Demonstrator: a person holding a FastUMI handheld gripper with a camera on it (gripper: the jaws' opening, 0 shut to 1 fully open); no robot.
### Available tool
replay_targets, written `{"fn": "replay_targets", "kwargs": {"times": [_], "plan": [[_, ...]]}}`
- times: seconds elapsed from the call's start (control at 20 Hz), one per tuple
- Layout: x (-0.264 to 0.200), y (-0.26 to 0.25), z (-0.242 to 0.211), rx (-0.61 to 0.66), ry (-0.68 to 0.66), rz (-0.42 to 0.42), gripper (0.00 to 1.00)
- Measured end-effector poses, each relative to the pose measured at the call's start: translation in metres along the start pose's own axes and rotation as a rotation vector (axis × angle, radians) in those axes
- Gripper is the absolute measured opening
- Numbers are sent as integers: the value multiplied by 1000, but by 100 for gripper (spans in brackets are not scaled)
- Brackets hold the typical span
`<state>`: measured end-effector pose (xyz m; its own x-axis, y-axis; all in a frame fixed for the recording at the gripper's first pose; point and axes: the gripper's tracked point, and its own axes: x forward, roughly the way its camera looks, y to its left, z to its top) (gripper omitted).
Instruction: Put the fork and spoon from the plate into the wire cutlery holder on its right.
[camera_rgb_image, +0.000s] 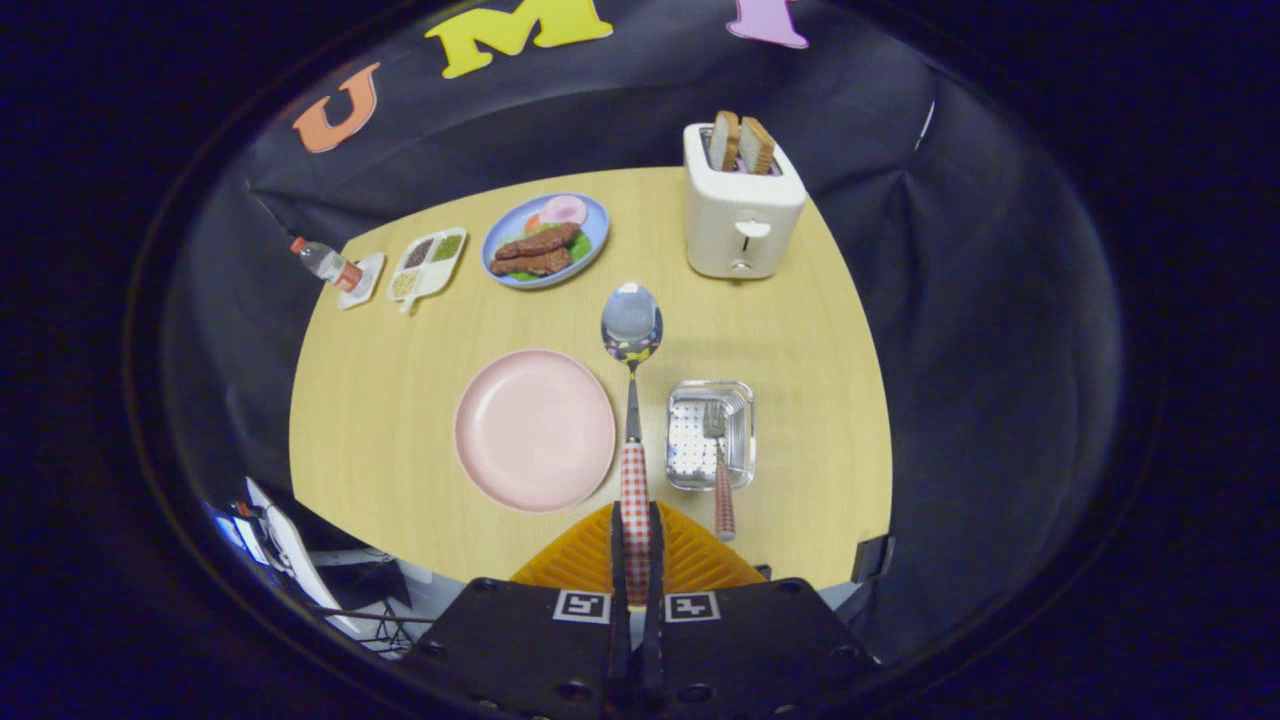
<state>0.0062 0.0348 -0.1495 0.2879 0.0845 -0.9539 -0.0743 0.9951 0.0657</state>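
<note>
Gripper (636, 535), bottom centre of the frame: two dark fingers pinched narrowly on the red-checked handle of a spoon (631, 330), whose polished oval bowl points straight ahead, above the table. Left of the handle lies a round, matte pink plate (535, 430). Right of it stands the square wire cutlery holder (711, 434), shiny and perforated, with the fork (718, 465) inside, its checked handle leaning out over the near rim. Upper right: a white toaster (742, 205) with two slices. The tabletop (800, 330) is pale wood grain, backed by black cloth.
</note>
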Motion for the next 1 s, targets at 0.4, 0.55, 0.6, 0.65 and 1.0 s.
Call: {"fn": "replay_targets", "kwargs": {"times": [0.4,0.55,0.6,0.65,1.0], "plan": [[11,-31,-26,109,301,8,5],[14,-33,-25,129,376,0,5],[16,-35,-22,135,395,-5,5],[19,-36,-21,143,422,-6,5],[34,-33,-13,178,562,-19,5]]}}
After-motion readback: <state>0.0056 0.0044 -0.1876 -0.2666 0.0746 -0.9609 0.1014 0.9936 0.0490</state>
